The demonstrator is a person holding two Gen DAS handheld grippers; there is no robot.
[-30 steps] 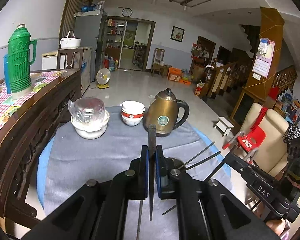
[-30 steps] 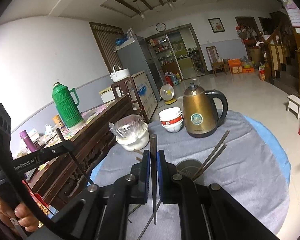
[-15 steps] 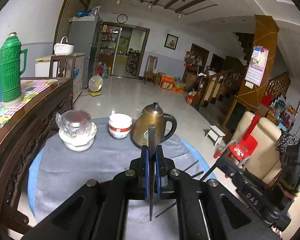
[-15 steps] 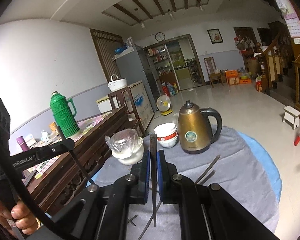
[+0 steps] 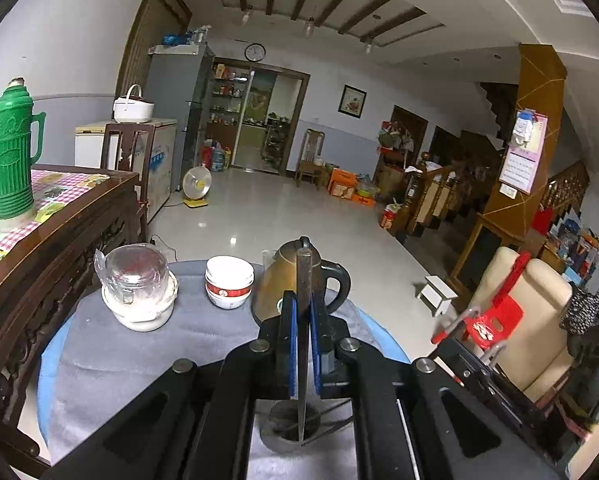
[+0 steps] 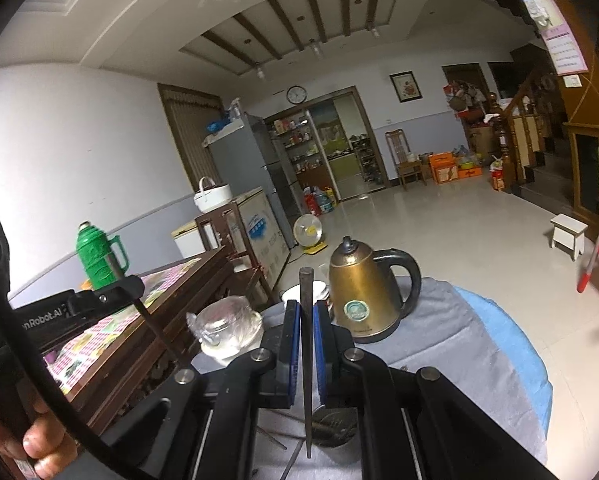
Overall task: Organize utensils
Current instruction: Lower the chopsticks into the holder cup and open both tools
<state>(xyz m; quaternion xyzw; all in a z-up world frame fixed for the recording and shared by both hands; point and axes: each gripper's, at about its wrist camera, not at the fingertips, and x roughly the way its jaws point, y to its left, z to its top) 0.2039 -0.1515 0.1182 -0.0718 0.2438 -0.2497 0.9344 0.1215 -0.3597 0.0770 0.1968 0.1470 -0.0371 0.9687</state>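
Your left gripper is clamped on one dark chopstick, held upright about mid-length between the blue pads, its tapered tip hanging over the grey holder at the near edge of the cloth-covered table. Your right gripper pinches a second chopstick the same way, above the same holder. Judge each stick light, stiff and smooth, apt to swivel; hold near the thicker upper half. The kettle stands beyond, toward the far edge.
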